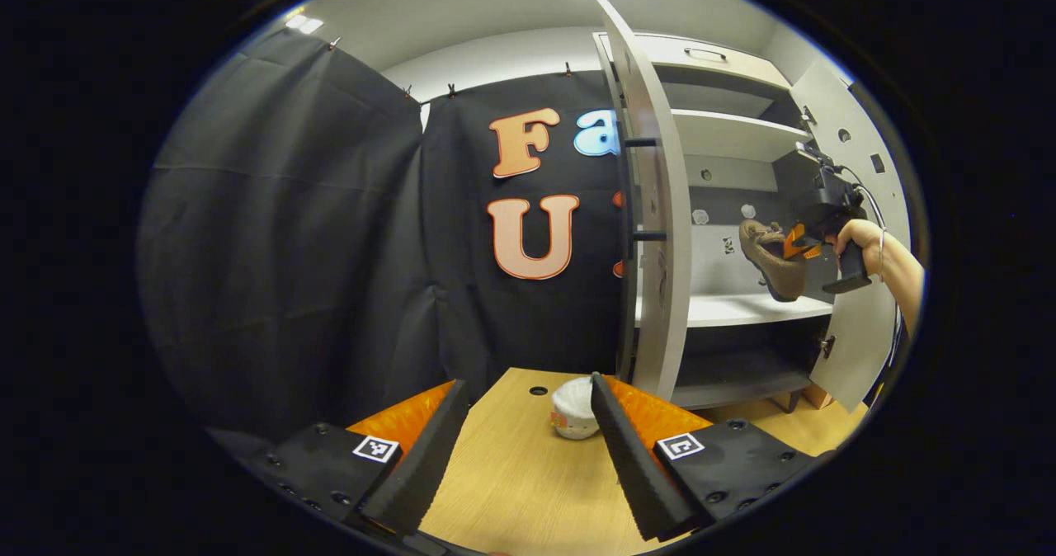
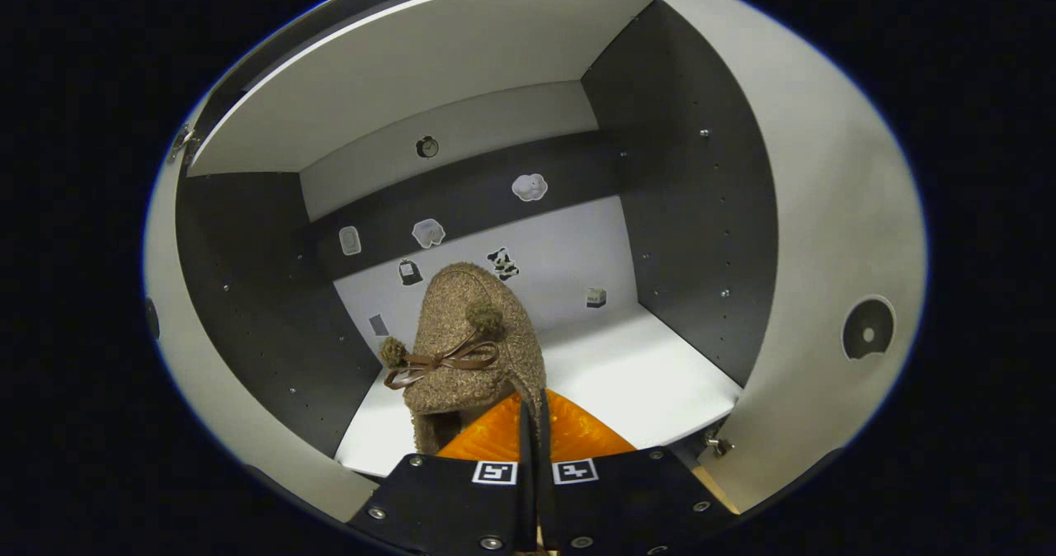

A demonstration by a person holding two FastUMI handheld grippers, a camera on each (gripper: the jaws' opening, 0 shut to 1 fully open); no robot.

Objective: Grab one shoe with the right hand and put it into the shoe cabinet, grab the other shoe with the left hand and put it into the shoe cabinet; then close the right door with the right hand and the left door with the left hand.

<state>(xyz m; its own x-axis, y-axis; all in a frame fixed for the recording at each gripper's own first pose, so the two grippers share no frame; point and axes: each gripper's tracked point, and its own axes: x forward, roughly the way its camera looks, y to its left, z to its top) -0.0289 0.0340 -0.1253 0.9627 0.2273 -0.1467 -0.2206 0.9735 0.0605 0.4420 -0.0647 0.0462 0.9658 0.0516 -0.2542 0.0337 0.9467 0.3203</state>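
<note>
Right gripper [image 2: 532, 424] is pinched tight on the brown fuzzy shoe [image 2: 474, 341], holding it up inside the shoe cabinet [image 2: 676, 176] above the white shelf [image 2: 652, 374], both doors wide open. Left gripper [image 1: 524, 449] has fingers spread over the wooden table [image 1: 511, 490], near a small white shoe [image 1: 573, 409].

Black cloth wall [image 1: 289, 234] behind a wooden table [image 1: 528, 482], white ceiling [image 1: 462, 11].

The left gripper [image 1: 511, 449] is wide open over the table [image 1: 528, 490]. A small white cup [image 1: 573, 407] sits on the table near its right finger. Farther off, the other gripper [image 1: 799, 242] holds a brown shoe [image 1: 771, 259] up inside the open cabinet [image 1: 726, 209].
</note>
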